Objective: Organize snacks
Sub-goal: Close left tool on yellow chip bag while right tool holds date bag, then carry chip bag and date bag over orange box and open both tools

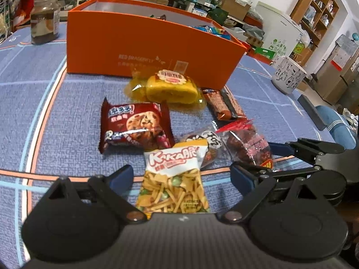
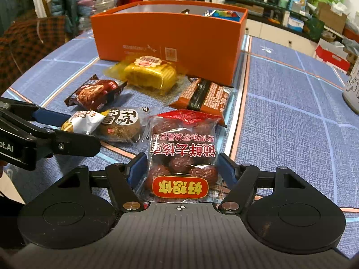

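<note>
We close right gripper [image 2: 181,170] squarely on dates bag [image 2: 182,154], pads near, maybe touching; left gripper [image 1: 181,174] wide open, w/ noodle bag [image 1: 174,179] between, unheld.

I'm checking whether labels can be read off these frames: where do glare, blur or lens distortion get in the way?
Left wrist view: fisheye bends the orange box and tablecloth lines; a glare streak crosses the cookie packet; the jar is soft. Right wrist view: the date packet is sharp, its print upside down, with slight sheen; corners darken.
</note>
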{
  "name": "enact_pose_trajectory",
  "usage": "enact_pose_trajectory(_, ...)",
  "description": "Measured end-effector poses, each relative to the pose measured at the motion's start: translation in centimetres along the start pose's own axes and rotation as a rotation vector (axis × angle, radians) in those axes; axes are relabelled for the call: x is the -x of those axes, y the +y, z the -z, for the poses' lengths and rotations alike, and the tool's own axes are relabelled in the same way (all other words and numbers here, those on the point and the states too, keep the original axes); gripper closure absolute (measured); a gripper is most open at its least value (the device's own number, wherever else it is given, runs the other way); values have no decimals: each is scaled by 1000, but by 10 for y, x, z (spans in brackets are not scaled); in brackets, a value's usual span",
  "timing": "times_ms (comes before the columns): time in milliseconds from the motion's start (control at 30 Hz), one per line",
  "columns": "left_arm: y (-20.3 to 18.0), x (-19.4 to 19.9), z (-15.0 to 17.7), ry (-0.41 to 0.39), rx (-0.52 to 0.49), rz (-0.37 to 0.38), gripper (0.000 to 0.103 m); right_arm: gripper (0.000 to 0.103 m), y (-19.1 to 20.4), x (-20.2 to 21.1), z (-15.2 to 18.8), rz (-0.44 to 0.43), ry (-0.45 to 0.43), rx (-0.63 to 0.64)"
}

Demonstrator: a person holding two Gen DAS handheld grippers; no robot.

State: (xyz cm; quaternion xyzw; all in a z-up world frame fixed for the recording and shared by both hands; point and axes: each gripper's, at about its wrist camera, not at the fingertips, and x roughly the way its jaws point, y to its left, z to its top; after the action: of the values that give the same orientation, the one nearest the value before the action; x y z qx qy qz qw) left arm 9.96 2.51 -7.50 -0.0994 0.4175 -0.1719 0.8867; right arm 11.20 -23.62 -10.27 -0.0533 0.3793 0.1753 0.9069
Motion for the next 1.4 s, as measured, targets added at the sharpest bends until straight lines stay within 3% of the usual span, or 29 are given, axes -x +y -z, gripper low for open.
enact_pose_trajectory(600,0,1,1,-7,-3,-30,16,50,-2,0,-1,4,-9,-16)
enact_pose_trajectory(933,-1,3,-2,4,-17,-54,53,56,-1,0,-2,3,-2,-17)
enact_pose_trajectory(1167,-6,5,-2,5,-42,-83,56,58,1,2,-3,15,-5,-7)
enact_pose_trajectory(1400,-15,10,-2,-14,-126,-224,56,58,8,20,-6,48,-52,37)
